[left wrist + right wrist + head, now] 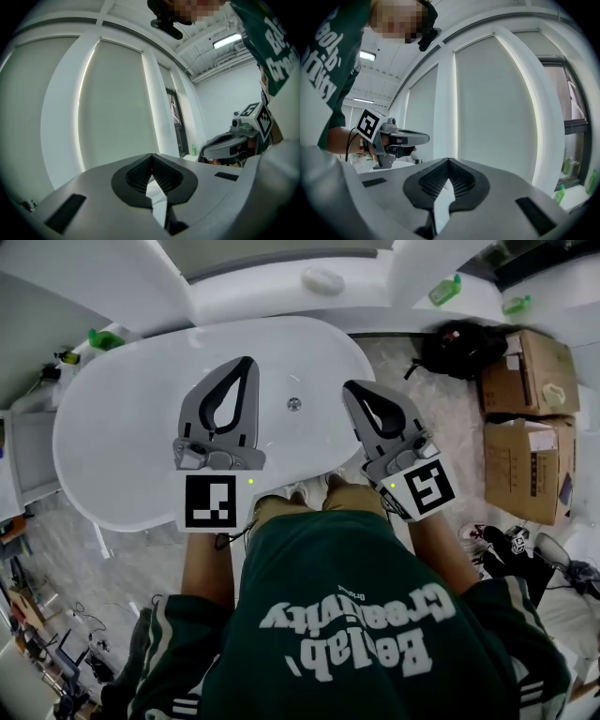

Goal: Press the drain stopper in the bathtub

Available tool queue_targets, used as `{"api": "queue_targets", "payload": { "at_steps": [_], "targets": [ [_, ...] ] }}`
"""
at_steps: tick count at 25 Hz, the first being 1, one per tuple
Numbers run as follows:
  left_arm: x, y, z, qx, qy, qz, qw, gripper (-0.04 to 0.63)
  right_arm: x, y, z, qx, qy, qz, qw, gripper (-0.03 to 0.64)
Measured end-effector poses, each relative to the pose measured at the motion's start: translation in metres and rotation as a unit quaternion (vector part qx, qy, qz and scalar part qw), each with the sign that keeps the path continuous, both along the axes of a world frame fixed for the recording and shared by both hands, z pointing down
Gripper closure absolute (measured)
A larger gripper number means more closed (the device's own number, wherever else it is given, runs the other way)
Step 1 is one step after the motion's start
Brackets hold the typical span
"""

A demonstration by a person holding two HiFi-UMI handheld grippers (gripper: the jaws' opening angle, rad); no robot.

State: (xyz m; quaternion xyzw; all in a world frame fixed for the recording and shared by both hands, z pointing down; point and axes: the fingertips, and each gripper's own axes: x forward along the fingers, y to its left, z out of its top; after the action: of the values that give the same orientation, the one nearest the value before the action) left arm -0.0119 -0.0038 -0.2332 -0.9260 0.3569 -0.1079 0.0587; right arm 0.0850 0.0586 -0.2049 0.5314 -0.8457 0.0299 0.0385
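Left claw (246, 367), right claw (350, 386): both clenched, empty, above bathtub (94, 418). Drain stopper (294, 404) small, probably mid-floor. Risk: off-centre press, tip skids on slick tub floor.

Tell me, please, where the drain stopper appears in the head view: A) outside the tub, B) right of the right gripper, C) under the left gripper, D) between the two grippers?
D: the stopper shows on the tub floor in the gap between the left gripper and the right gripper.
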Motion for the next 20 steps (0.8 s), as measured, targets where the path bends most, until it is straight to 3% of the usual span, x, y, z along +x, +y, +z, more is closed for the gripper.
{"api": "queue_targets", "payload": {
  "at_steps": [4,8,15,18,20],
  "targets": [
    [0.003,0.000,0.010,-0.007,-0.022,-0.010,0.9997,0.588,0.002,-0.013,0.005,-0.001,-0.006,-0.031,1.000,0.606],
    [0.009,0.001,0.017,-0.046,0.006,-0.023,0.9987,0.588,0.013,-0.021,0.014,0.002,-0.026,-0.048,0.998,0.606],
    [0.043,0.000,0.040,-0.064,0.008,-0.033,0.9974,0.588,0.047,-0.033,0.037,-0.011,-0.051,-0.079,0.995,0.606],
    [0.049,-0.006,0.053,-0.050,-0.010,-0.035,0.9981,0.588,0.056,-0.044,0.061,-0.026,-0.056,-0.090,0.994,0.606],
    [0.044,-0.012,0.065,-0.059,0.005,-0.044,0.9973,0.588,0.054,-0.052,0.080,-0.038,-0.053,-0.097,0.993,0.606]
  ]
}}
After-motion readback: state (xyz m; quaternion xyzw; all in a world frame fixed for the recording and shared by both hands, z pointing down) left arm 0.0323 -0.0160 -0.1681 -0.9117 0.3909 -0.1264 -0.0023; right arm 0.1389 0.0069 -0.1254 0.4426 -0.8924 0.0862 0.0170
